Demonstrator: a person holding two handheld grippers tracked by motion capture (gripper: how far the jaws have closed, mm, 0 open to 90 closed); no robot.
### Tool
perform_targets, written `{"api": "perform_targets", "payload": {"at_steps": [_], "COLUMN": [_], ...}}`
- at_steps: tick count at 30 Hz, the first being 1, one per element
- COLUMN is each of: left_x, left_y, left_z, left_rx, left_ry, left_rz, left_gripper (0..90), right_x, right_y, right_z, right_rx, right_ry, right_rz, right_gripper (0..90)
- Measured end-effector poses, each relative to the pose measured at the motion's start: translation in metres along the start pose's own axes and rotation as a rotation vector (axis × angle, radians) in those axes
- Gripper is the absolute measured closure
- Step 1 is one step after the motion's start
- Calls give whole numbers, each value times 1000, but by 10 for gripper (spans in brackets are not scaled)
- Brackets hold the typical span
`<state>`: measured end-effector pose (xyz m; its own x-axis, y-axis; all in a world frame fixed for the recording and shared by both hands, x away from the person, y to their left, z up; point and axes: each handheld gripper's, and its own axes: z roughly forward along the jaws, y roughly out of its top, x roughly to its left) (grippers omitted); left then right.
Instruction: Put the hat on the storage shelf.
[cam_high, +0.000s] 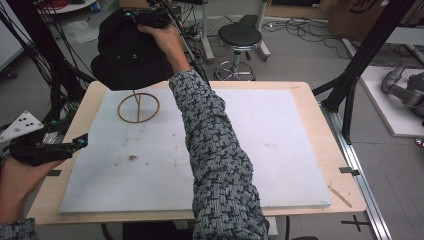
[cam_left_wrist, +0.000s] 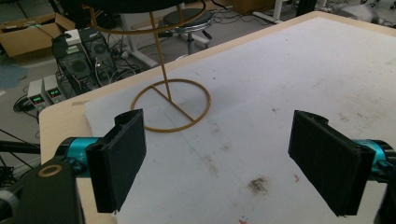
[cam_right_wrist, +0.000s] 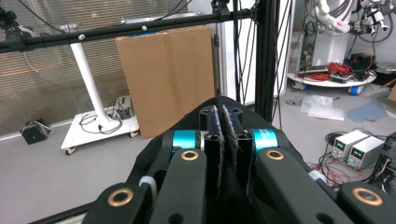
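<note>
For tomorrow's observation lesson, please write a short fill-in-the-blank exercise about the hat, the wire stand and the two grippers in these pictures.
1. The right gripper is shut on a hat whose colour is ____.
2. The hat is held above a thin wire ____ with a ring-shaped base.
3. The left gripper has its jaws ____, with nothing between them.
4. The stand rests on a white ____ that lies on the wooden table.

Missing words: black; stand; open; board

The right gripper holds a black hat above the wire stand; the left gripper rests at the table's edge.
</note>
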<state>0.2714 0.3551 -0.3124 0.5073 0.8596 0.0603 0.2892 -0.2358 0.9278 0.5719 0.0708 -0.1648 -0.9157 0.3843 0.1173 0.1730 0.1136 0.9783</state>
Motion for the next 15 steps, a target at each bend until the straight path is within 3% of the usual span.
{"api": "perform_targets", "payload": {"at_steps": [15], "left_x": [0], "left_y": [1], "left_z": [-3], "left_rx": [-3], "left_ry": [-1], "left_rz": [5], "left_gripper": [195], "right_x": [3], "right_y": [-13], "right_z": [18], "right_rx": [25], "right_ry": [5], "right_rz": [8], "right_gripper": [879]}}
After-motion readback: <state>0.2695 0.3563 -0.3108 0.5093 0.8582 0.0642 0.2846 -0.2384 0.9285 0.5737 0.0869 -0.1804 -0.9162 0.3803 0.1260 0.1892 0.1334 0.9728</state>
